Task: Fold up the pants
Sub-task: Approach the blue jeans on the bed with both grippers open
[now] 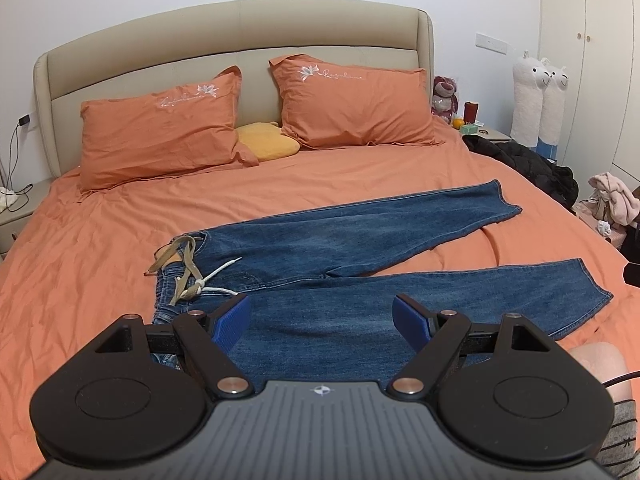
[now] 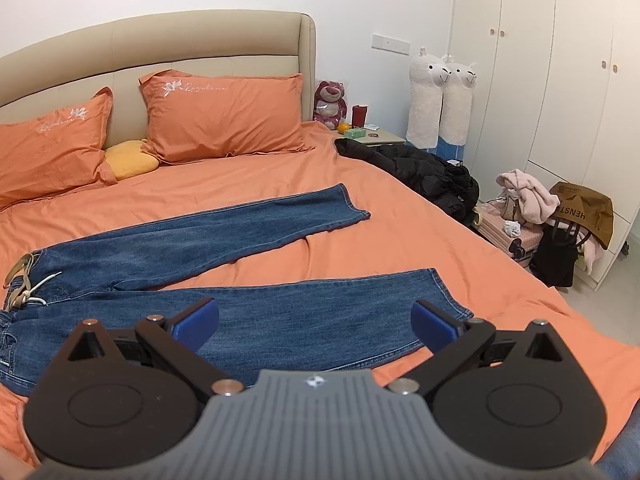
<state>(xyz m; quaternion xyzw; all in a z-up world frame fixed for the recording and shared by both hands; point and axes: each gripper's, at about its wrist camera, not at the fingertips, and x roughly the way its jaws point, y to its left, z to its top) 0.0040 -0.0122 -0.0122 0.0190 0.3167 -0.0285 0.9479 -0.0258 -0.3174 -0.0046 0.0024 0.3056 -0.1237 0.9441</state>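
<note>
1. Blue denim pants (image 1: pixel 340 256) lie flat on your orange bedsheet (image 1: pixel 100 280), legs splayed apart.
2. Only your right view shows the brown paper bag (image 2: pixel 586 212); the left view shows a charger cable (image 1: pixel 14 152), perhaps plugged in.
3. Your left gripper (image 1: pixel 321 318) and right gripper (image 2: pixel 315 320) hover spread wide, holding nothing.

Home bedroom, pretty lived-in. Big bed (image 1: pixel 100 248) with orange sheets, padded headboard (image 1: pixel 240 28), two matching pillows (image 1: pixel 160 136). Plush toys (image 2: pixel 440 100) by nightstand (image 2: pixel 380 138), white wardrobe (image 2: pixel 560 60), clothes piled on suitcase (image 2: pixel 516 236).
</note>
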